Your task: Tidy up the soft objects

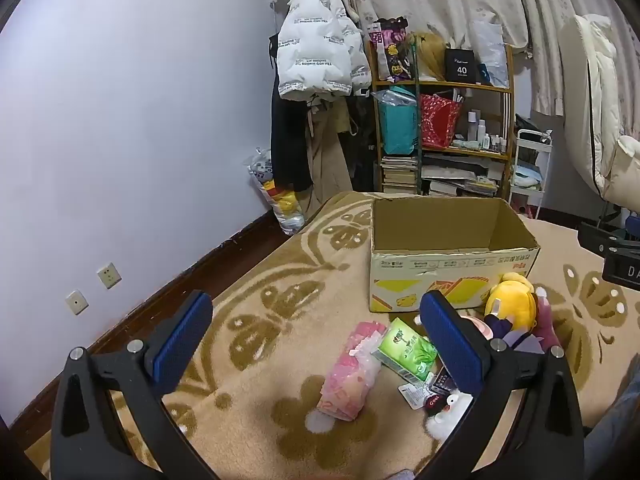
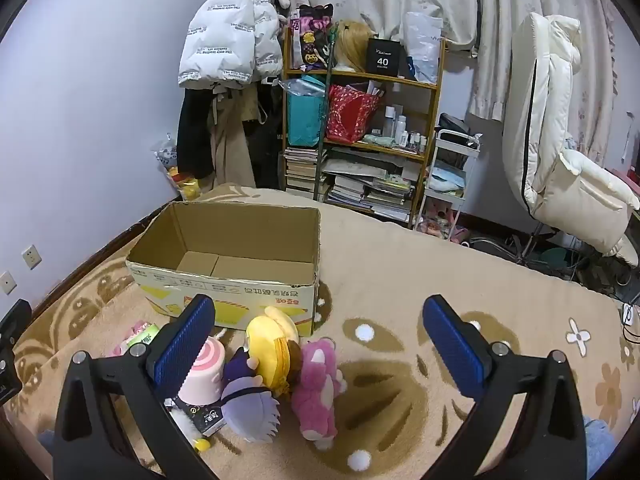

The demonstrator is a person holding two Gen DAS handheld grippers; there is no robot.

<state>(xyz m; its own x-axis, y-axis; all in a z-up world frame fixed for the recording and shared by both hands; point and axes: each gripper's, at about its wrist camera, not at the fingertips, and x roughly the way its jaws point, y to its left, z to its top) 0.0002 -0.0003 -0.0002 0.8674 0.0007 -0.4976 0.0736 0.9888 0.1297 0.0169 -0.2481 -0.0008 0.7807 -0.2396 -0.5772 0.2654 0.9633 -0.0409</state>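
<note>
Two grippers hang spread wide over the rug, each holding nothing. From your left wrist, the left gripper point(image 1: 316, 332) hovers above the pink packet point(image 1: 352, 372) and green tissue pack point(image 1: 406, 350), both lying between its fingers and slightly toward the right one; the pink packet's long axis runs roughly away from you. The cardboard box point(image 1: 440, 276) stands open just beyond. From your right wrist, the right gripper point(image 2: 318, 338) frames the toy pile: the yellow plush point(image 2: 272, 344) and pink plush point(image 2: 320, 384) lie between its fingers, nearer the left one, close before the box. I'd judge the right hand nearer these plushes.
</note>
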